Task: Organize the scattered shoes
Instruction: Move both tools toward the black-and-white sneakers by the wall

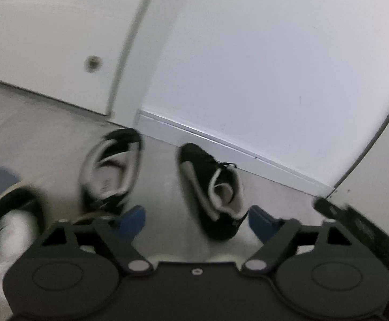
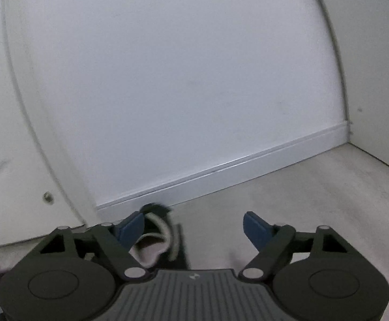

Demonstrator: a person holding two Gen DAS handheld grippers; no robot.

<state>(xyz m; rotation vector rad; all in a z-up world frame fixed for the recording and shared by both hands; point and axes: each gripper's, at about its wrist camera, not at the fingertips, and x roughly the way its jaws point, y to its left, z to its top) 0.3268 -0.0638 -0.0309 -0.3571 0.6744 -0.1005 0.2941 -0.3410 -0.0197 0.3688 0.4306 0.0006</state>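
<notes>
I see my left gripper (image 1: 195,220) with fingers spread wide, empty, above two black shoes (image 1: 213,190) on the floor (image 1: 47,133) near the wall's baseboard (image 1: 221,144). My right gripper (image 2: 193,230) is also spread wide and empty, one shoe (image 2: 157,238) beneath its left finger.

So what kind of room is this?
Probably a hallway or entryway in a home. There's a plain white wall with a baseboard, a white door beside it, and black sneakers lying on the bare floor.
</notes>
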